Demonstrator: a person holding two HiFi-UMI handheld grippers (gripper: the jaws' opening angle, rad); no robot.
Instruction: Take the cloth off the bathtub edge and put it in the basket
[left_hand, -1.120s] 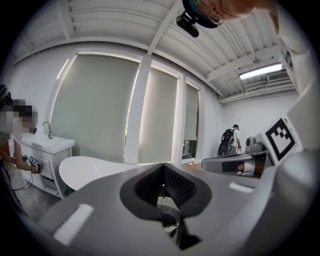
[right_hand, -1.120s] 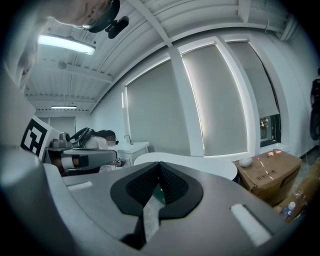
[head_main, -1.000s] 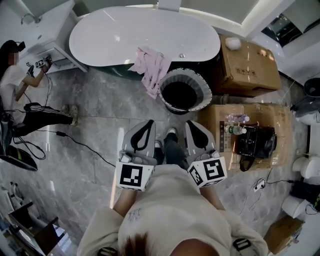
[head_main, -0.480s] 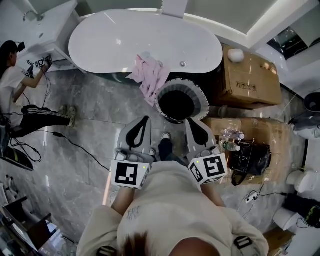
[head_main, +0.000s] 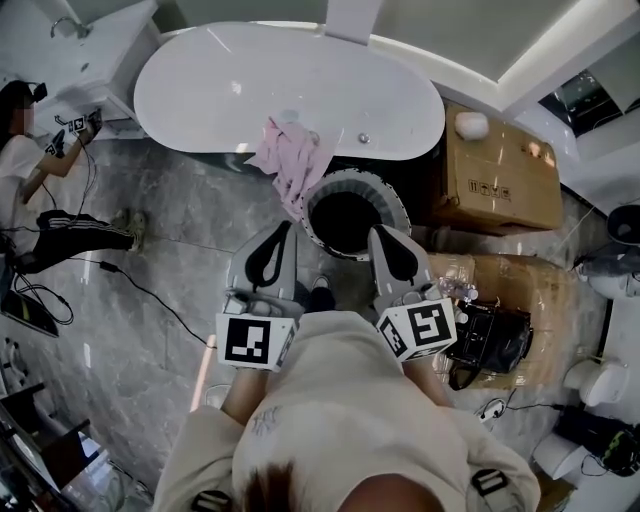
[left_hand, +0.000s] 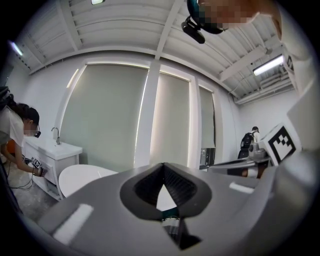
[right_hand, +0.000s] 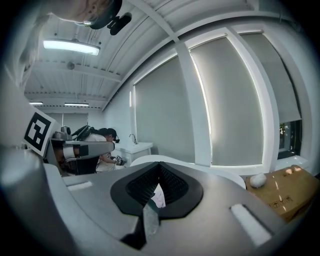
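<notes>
A pink cloth (head_main: 291, 157) hangs over the near edge of the white bathtub (head_main: 300, 85), and part of it dangles down the side. Just right of it and below stands the round basket (head_main: 396, 198), grey-rimmed and dark inside. My left gripper (head_main: 286, 228) and right gripper (head_main: 379, 232) are held side by side above the floor, short of the basket. Both are shut with nothing in them. In the right gripper view a bit of the pink cloth (right_hand: 159, 196) shows through the right gripper (right_hand: 159, 168). Past the left gripper (left_hand: 164, 166), its own view shows the tub (left_hand: 80, 177).
Cardboard boxes (head_main: 500, 170) stand right of the tub. A black bag (head_main: 488, 340) lies on another box at my right. At the far left a person (head_main: 30, 165) crouches by a white vanity (head_main: 95, 50), with cables (head_main: 130, 280) on the marble floor.
The tub, cloth and basket have come closer, and the basket now lies just beyond the gripper tips. Both grippers stay shut and side by side.
</notes>
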